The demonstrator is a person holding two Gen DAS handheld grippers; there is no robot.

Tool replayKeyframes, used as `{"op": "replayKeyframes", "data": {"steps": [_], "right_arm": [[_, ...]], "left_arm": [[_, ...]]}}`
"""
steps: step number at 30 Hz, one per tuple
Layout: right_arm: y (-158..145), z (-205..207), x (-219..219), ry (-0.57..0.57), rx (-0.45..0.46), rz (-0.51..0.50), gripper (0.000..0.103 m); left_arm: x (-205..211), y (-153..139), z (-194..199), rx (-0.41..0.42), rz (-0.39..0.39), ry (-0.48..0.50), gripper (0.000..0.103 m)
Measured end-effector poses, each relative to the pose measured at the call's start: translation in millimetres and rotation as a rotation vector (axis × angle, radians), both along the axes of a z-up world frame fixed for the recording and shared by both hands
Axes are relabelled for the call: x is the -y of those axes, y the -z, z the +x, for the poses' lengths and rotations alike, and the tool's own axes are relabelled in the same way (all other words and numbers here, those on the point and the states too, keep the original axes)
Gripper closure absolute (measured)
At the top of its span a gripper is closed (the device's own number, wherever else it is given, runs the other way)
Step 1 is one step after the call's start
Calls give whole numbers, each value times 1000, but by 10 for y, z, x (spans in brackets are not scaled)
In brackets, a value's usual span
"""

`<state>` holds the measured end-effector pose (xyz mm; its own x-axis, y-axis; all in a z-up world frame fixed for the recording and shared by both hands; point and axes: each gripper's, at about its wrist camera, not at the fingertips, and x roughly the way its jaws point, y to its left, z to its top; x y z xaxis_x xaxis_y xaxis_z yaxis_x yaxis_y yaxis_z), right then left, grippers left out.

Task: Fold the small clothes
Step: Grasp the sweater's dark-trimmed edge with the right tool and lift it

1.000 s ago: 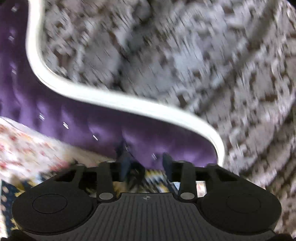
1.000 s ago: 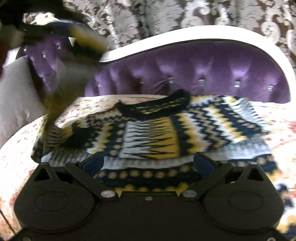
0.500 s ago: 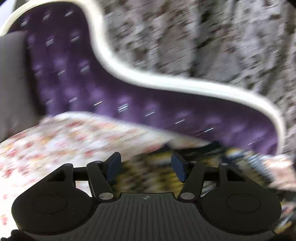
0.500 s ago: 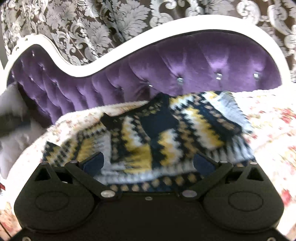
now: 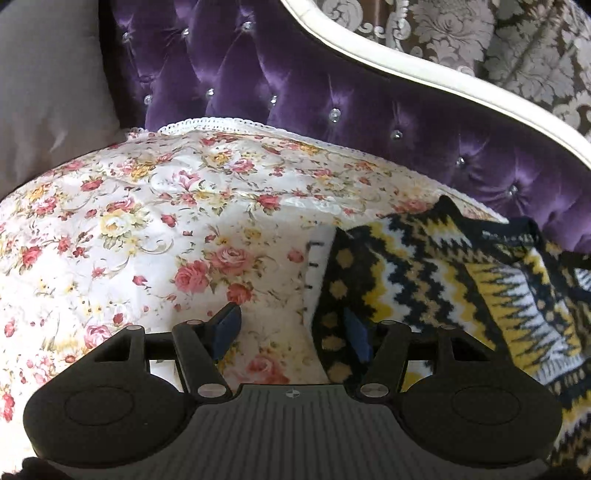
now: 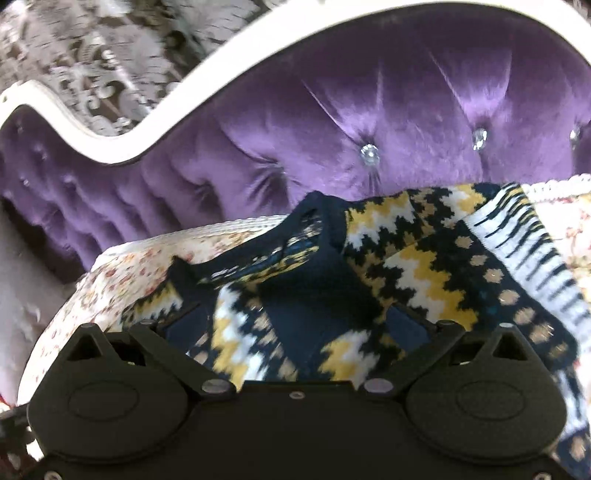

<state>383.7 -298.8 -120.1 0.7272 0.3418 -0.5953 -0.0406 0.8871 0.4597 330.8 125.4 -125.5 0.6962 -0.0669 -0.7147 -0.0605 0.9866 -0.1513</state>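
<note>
A small knitted sweater [image 5: 461,280] in navy, yellow and white zigzags lies on the floral seat cover, with one sleeve folded across its body. In the right wrist view the sweater [image 6: 424,266] fills the middle, its dark neckline toward the sofa back. My left gripper [image 5: 291,332] is open and empty, low over the cover at the sweater's left edge, its right finger over the knit. My right gripper [image 6: 295,325] is open and empty, close above the sweater's body.
The floral seat cover [image 5: 147,229] spreads to the left. The purple tufted sofa back [image 5: 295,92] with a white frame [image 5: 424,77] rises behind. A grey cushion [image 5: 48,85] stands at the far left. Patterned curtains [image 5: 498,33] hang behind the sofa.
My left gripper has let go of the sleeve, opened and swung down to the sweater's left edge. The sleeve now lies folded over the body. My right gripper moved closer to the sweater.
</note>
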Motion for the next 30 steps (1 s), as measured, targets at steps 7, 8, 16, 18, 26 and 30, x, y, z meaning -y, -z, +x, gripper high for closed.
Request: {"op": "replayKeyframes", "data": {"steps": [7,8,16,18,26,30], "right_arm": [[47,188,-34,46,-10,3,12],[22,217,-50,47,-16,-16,32],[-191,166,-244,-72,4,-53,85],[-362,82,-310,-114,54,-55,86],[-1270,-345,96,-54,283,-117,87],[-1175,-273,550,108,216,-266,87]], "left_arm": [[-45,10,21,-1,-56,-19,42],[-54,5,20,-1,-64,-21,42],[-96,-51,-19,29,-95,-55,42],[-111,-101,-51,65,-101,-66,42],[-163,-254,-111,163,-110,-125,42],[-25,-245,-67,150,-84,-78,42]]}}
